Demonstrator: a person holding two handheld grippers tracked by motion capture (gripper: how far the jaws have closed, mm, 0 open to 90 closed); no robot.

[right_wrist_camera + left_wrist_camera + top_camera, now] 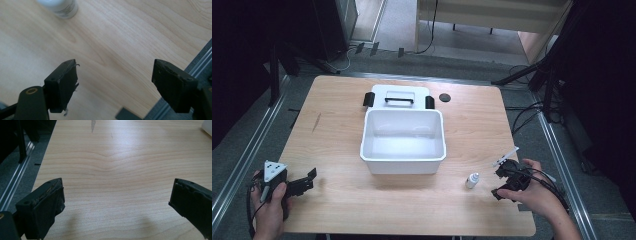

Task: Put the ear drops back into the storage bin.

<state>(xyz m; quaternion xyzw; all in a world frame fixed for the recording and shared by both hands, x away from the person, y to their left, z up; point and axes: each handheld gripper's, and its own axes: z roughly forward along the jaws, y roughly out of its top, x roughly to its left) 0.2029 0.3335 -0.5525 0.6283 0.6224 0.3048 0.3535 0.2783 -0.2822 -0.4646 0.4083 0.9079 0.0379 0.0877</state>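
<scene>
High view: white bin (403, 159) empty, lid (399, 96) behind; both grippers' fingers released.

In the right gripper view, a small white bottle (60, 7) is cut off by the top edge, so its cap and upper body are out of frame, and the print on its label is too blurred to read. In the high view the same bottle (471, 180) is too small to show any label. Also in that view, the lid (398, 96) at the far side of the white bin (402, 159) is partly hidden by the bin's far wall. In the left gripper view, a white object (208, 127) at the top right corner is cut off by the edge.
</scene>
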